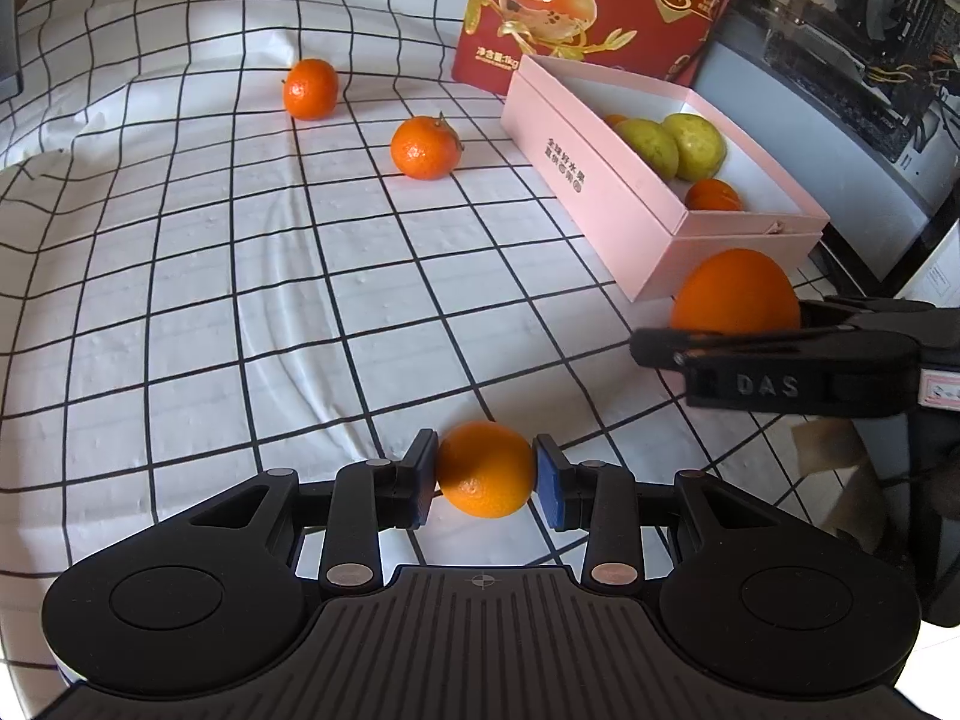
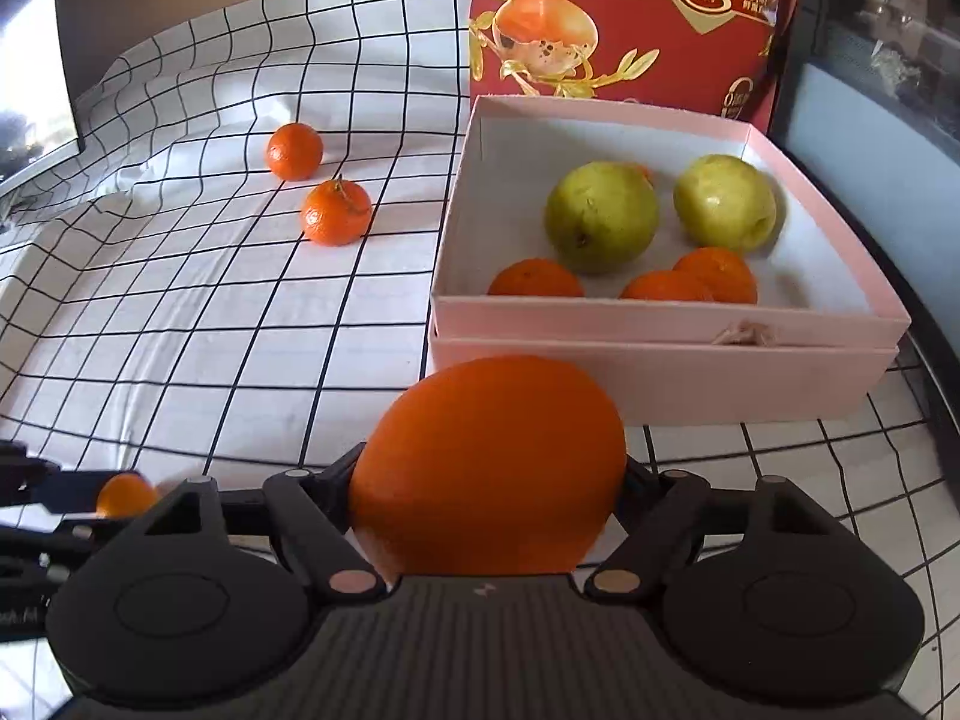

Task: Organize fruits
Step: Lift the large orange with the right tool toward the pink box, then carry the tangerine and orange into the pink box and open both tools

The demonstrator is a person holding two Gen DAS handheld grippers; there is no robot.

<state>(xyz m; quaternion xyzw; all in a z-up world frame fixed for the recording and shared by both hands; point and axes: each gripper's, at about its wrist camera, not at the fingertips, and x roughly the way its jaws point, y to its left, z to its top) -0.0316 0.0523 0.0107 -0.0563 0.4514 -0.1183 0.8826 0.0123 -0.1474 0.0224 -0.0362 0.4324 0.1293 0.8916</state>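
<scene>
Left gripper (image 1: 485, 473) clamped on a small orange (image 1: 485, 468), one pad on each side of it, held over the near part of the checked tabletop (image 1: 180, 300). Right gripper (image 2: 489, 480) closed around a large orange (image 2: 489, 462), just short of the near wall of the pink box (image 2: 660, 384) at the right. Judged progress: roughly midway. The box already holds two green fruits (image 2: 600, 216) and at least three small oranges (image 2: 537, 279); the two gripped oranges appear bound for it, and two loose oranges, one with a stem (image 1: 425, 147) and one farther off (image 1: 311, 89), remain on the cloth at the far left. The right wrist view looks down into the box and shows its contents almost fully; the left wrist view sees the box obliquely, with some fruit hidden by the wall, but shows the right gripper from the side. A red package (image 2: 624, 18) stands behind the box
</scene>
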